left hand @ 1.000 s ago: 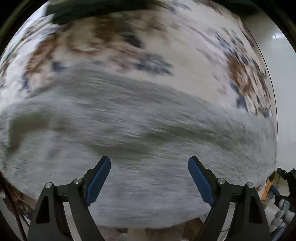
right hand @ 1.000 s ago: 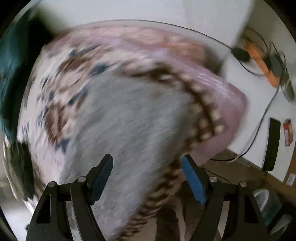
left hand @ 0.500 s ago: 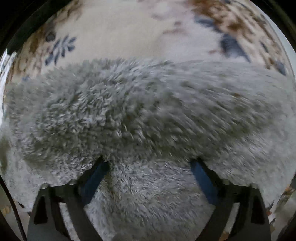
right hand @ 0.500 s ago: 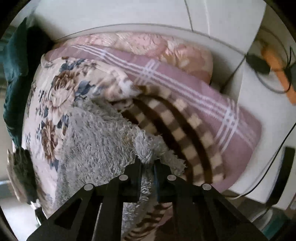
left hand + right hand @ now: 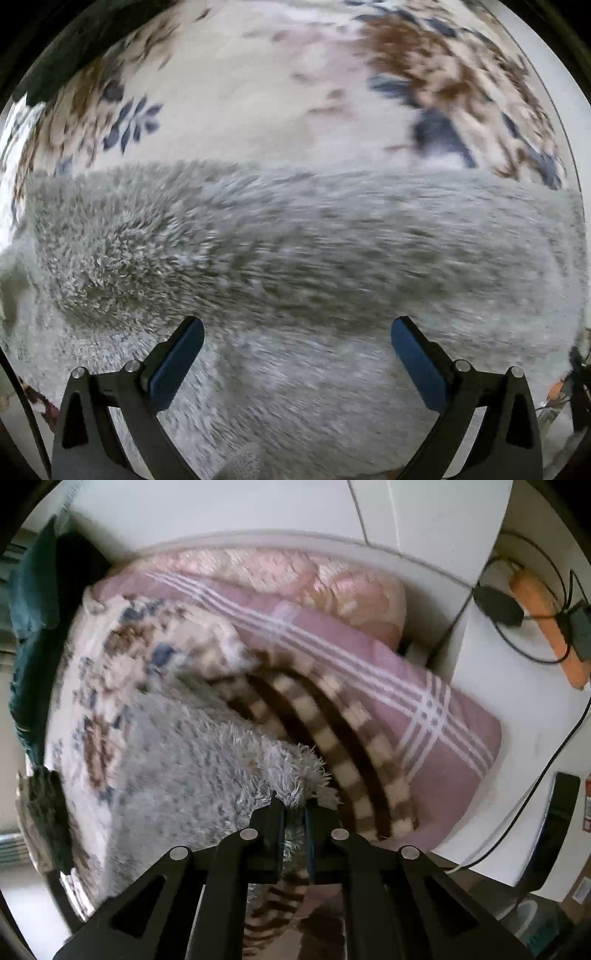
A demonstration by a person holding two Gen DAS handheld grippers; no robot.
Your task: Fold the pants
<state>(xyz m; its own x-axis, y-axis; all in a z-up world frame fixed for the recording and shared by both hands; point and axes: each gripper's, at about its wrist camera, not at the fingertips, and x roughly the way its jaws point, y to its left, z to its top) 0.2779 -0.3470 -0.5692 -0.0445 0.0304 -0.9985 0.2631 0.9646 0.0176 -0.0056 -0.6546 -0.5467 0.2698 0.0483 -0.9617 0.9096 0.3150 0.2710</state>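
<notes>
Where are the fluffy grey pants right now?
The grey pants lie on the floral blanket, their edge pinched by the right gripper, beside the brown checkered cloth.

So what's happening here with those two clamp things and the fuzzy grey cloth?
A person is folding fluffy grey pants on a bed with a floral cover, using handheld tongs. The right tongs are shut on an edge of the pants, near a brown checked blanket and a pink plaid pillow. The left tongs hang open just over the grey fleece, gripping nothing. The picture is blurred, so things are moving.
</notes>
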